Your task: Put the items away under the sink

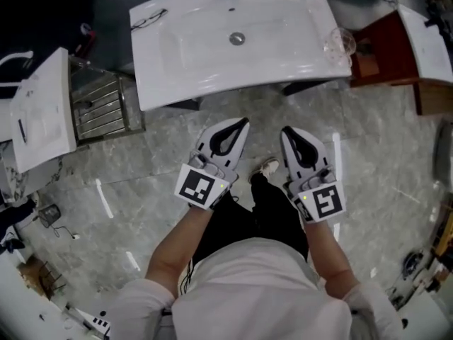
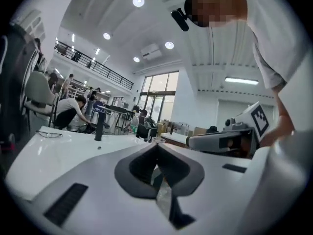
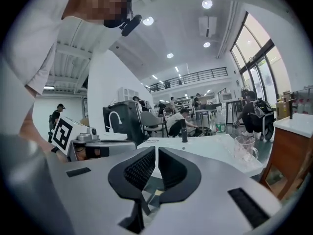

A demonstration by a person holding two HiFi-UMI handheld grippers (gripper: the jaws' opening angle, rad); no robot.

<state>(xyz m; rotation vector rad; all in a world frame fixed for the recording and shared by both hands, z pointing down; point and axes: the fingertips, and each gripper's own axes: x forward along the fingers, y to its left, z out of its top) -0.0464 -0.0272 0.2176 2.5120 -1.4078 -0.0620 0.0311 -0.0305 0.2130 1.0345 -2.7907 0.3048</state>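
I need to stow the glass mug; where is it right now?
The glass mug stands on the sink's front right corner in the head view, beside the brown cabinet.

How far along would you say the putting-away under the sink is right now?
Done: nothing that shows; the eyeglasses and the glass mug are on the sink. In hand: nothing; the left gripper and the right gripper are both shut and empty, held over the floor short of the sink. Left: picking up each item and stowing it underneath.
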